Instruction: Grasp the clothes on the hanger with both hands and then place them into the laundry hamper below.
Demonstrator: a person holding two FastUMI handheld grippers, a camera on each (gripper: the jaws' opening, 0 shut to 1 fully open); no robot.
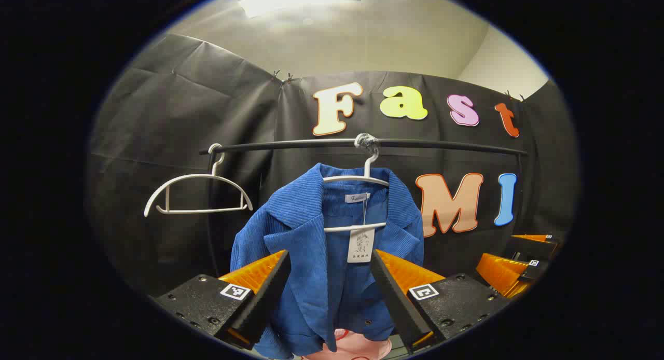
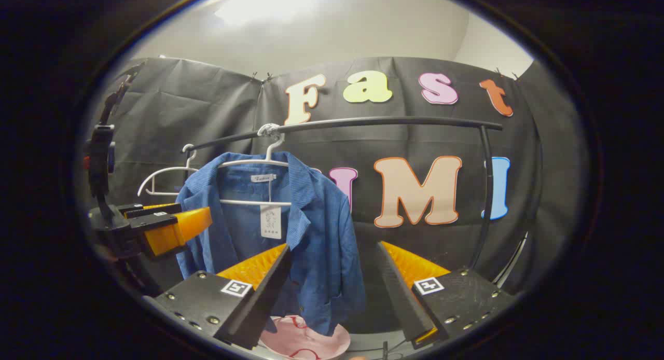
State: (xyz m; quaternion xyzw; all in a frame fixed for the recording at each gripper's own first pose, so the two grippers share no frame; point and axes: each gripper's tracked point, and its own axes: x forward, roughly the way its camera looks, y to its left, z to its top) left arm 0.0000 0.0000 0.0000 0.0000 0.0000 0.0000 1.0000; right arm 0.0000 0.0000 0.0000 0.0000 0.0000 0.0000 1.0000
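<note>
Fingers of the left hand-held gripper stand wide apart at 6 o'clock of the left gripper view, released, framing the lower front of the jacket without touching it as far as I can tell. Behind everything runs the black rail, crossing from 9 to 3 o'clock, with a post at its right end in the right gripper view. On it hangs the blue corduroy jacket, dead centre in the left gripper view and at about 9 o'clock of centre in the right gripper view, on a white hanger. At 6 o'clock, under the hem, a pink hamper shows. The right hand-held gripper is likewise spread open, aimed to the jacket's right edge and gripping nothing. A spare hanger hangs bare at 9 o'clock. A small white tag dangles at the collar. By my judgement the task is barely begun: approach only; both grasps, lift-off and drop remain.
</note>
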